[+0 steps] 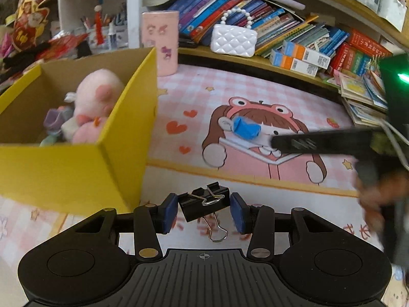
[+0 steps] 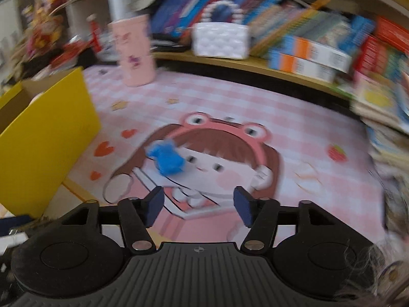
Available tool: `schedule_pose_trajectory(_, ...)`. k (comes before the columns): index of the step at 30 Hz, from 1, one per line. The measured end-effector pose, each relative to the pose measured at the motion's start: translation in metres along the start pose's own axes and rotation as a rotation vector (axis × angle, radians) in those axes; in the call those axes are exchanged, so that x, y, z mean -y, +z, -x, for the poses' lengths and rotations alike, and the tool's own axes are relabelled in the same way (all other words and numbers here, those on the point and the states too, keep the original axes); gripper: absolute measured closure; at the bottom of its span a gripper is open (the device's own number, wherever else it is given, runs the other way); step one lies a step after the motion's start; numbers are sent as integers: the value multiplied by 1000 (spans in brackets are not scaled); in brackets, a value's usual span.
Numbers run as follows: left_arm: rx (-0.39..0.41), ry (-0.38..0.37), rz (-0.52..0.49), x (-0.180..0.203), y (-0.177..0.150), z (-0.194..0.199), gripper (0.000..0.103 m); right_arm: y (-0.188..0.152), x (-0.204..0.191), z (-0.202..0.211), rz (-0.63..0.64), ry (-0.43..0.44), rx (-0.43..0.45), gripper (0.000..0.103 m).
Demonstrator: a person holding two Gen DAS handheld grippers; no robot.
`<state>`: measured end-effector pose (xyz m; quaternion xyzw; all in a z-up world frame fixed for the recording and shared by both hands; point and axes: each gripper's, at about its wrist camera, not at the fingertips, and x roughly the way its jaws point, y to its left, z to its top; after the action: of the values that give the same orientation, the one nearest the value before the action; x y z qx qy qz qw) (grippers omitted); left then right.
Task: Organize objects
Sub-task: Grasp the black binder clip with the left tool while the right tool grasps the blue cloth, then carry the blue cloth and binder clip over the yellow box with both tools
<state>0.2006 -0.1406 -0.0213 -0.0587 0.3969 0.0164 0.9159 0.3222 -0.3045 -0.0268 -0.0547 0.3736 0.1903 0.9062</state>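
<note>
The left gripper (image 1: 203, 209) has its 2 blue pads (image 1: 170, 212) drawn in on a black binder clip (image 1: 204, 202), which sits tilted between them with 1 wire handle folded over its top and the other hanging down below. The left pad presses the clip's end; whether the right pad touches is hard to tell. Just up and to the left of this claw stands a yellow cardboard box (image 1: 76, 176), open at the top. Inside it lies a pink plush toy (image 1: 95, 102) with a few smaller soft pastel things beside it, too blurred to name.

The right gripper (image 2: 199, 208) holds nothing; its pads (image 2: 154, 208) stand apart over the pink cartoon desk mat (image 2: 294, 138). Ahead of it and a little to the left lies a small crumpled blue object (image 2: 166, 160) on the mat, clear of the fingers. In the left wrist view this claw's black finger (image 1: 319, 143) reaches in from the right, its tip near the blue object (image 1: 245, 128), and the person's hand (image 1: 378, 194) shows blurred behind it.

Beyond both claws a pink tumbler (image 1: 161, 43) stands on the mat, and a white quilted purse (image 1: 234, 39) sits on the shelf in front of a row of books (image 1: 281, 25).
</note>
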Motion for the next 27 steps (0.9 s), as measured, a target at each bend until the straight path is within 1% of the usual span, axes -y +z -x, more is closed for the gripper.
schedule_pose_trajectory(4, 3, -2, 7, -3, -9, 13, 60, 19, -18, -30, 141, 30, 11, 44)
schedule_pose_trajectory(7, 11, -9, 7, -5, -13, 23, 60, 32, -25, -53, 182, 44, 4, 46)
schedule_pose_trajectory(10, 19, -5, 9, -9, -15, 30, 60, 38, -26, -70, 173, 76, -27, 55)
schedule_pose_trajectory(11, 19, -3, 14, -11, -16, 32, 60, 39, -26, -74, 163, 82, -42, 63)
schedule_pose_trajectory(12, 18, -2, 17, -13, -16, 33, 60, 38, -25, -76, 149, 84, -52, 65)
schedule_pose_trajectory(13, 18, -2, 18, -14, -17, 34, 60, 36, -24, -75, 133, 82, -45, 67)
schedule_pose_trajectory(15, 16, -6, 16, -17, -18, 36, 60, 33, -23, -68, 103, 85, -37, 77)
schedule_pose_trajectory(20, 19, -33, -11, -23, -20, 42, 60, 20, -26, -31, 61, 64, 22, 78)
schedule_pose_trajectory(25, 29, -68, -24, -34, -24, 50, 60, 0, -33, 11, -24, 48, 47, 78)
schedule_pose_trajectory(27, 34, -83, -26, -40, -26, 54, 60, -9, -40, 28, -36, 37, 56, 78)
